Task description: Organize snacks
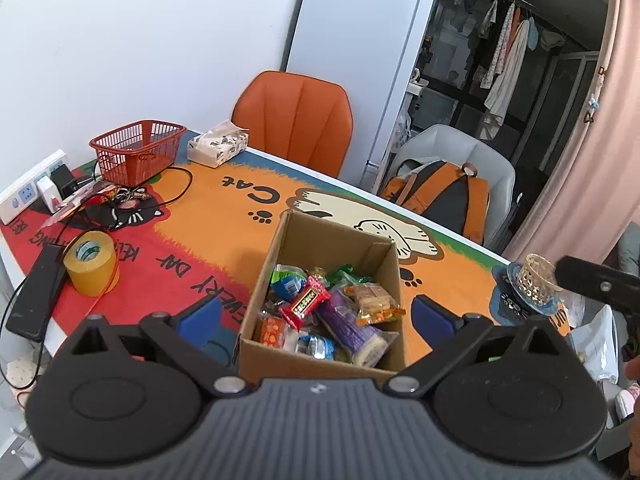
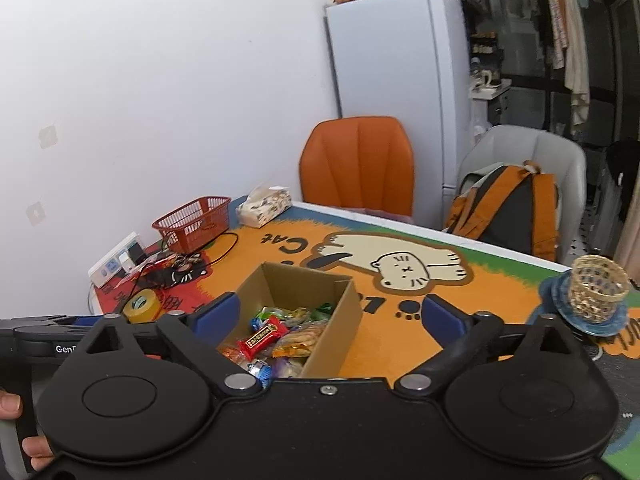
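An open cardboard box (image 1: 332, 236) (image 2: 344, 320) stands on the cat-print tablecloth, holding several wrapped snacks. Among them are a red candy bar (image 1: 306, 305) (image 2: 262, 338), a purple packet (image 1: 346, 322) and a cracker pack (image 1: 370, 298) (image 2: 304, 336). My left gripper (image 1: 316, 312) hangs open above the near side of the box, its blue pads (image 1: 200, 316) wide apart and empty. My right gripper (image 2: 330, 312) is open too, over the box's near right part, with nothing between its pads (image 2: 440, 314). The other gripper's black body (image 1: 596, 284) shows at the right edge of the left wrist view.
A red plastic basket (image 1: 136, 152) (image 2: 194, 222), a tissue pack (image 1: 218, 144) and a power strip (image 1: 28, 188) sit at the far left. A yellow tape roll (image 1: 92, 262) lies nearer. A woven cup on a blue saucer (image 2: 592, 294) stands right. Orange and grey chairs stand behind the table.
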The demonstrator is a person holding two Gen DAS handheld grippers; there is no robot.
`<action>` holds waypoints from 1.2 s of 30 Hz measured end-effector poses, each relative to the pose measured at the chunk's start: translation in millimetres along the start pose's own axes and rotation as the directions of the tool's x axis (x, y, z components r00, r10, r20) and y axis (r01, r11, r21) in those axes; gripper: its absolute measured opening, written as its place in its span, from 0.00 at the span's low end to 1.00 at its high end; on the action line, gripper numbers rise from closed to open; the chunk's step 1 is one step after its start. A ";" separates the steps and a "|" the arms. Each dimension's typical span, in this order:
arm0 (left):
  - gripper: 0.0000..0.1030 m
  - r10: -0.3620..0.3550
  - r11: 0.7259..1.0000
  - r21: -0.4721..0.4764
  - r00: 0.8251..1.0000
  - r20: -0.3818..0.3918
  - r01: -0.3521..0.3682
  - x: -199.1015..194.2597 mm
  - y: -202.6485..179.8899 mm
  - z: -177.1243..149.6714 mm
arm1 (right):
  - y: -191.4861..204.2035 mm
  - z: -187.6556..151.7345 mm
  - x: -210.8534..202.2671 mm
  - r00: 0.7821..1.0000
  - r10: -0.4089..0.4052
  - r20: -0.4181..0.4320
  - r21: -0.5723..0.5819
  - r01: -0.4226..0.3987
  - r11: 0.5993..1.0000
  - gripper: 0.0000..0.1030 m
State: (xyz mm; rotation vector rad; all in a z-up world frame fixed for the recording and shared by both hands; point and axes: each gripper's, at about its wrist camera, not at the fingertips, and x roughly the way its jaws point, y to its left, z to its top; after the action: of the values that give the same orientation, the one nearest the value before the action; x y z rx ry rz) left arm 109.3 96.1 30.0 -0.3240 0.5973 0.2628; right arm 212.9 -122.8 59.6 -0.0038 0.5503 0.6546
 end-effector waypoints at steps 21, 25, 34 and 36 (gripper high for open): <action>1.00 -0.014 0.994 0.110 0.997 0.074 0.006 -70.0 -11.3 -48.6 | 0.6 -64.7 -54.5 0.997 -0.062 0.042 0.068 0.059 0.996 1.00; 1.00 0.012 0.992 0.122 0.997 0.074 -0.021 -72.4 -8.7 -61.1 | 1.2 -81.7 -60.1 0.997 -0.069 0.036 0.065 0.066 0.996 1.00; 1.00 0.036 0.988 0.151 0.998 0.044 -0.042 -70.9 -6.8 -88.1 | -1.0 -105.0 -65.8 0.996 -0.091 0.016 0.076 0.090 0.993 1.00; 1.00 0.026 0.989 0.148 0.999 0.030 -0.030 -68.9 -5.4 -91.6 | -1.5 -108.9 -66.7 0.995 -0.096 0.009 0.076 0.095 0.993 1.00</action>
State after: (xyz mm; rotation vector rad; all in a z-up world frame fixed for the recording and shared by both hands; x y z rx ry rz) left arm 9.9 46.9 0.2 -0.1682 0.5901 0.2480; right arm 117.2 -181.3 -1.6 0.0448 0.5588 0.5401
